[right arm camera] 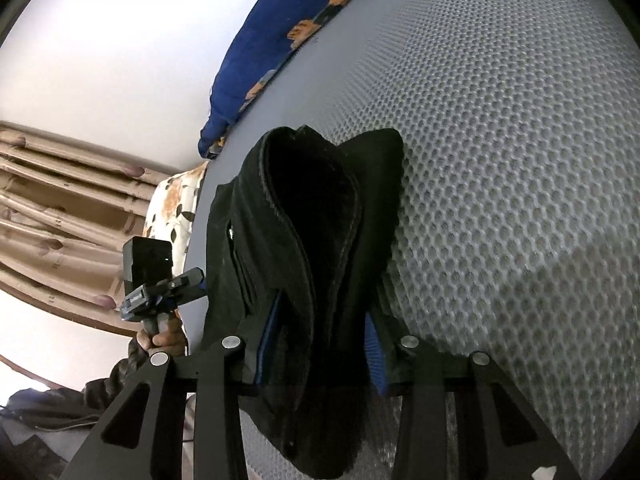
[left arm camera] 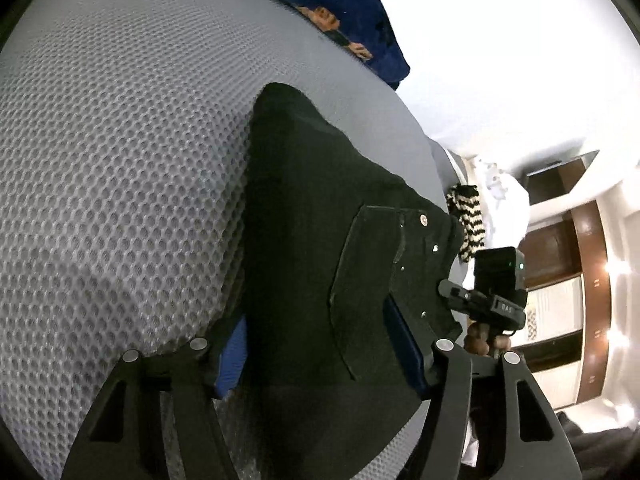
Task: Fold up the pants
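Black pants [left arm camera: 316, 216] lie on a grey mesh mattress [left arm camera: 120, 160]. In the left wrist view my left gripper [left arm camera: 320, 344] is shut on the pants near the back pocket and rivets, blue pads [left arm camera: 232, 356] on either side of the cloth. In the right wrist view my right gripper [right arm camera: 316, 344] is shut on the pants [right arm camera: 312, 216] at the waistband, which bunches and opens above the fingers. Each view shows the other gripper held in a hand: the right one in the left wrist view [left arm camera: 492, 292], the left one in the right wrist view [right arm camera: 160, 280].
A blue floral blanket [right arm camera: 280, 40] lies along the far edge of the mattress [right arm camera: 500, 160]. A striped black-and-white cloth [left arm camera: 468, 220] and white bedding sit past the mattress edge. Beige curtains [right arm camera: 60, 208] hang to the left; wooden furniture [left arm camera: 560, 240] stands beyond.
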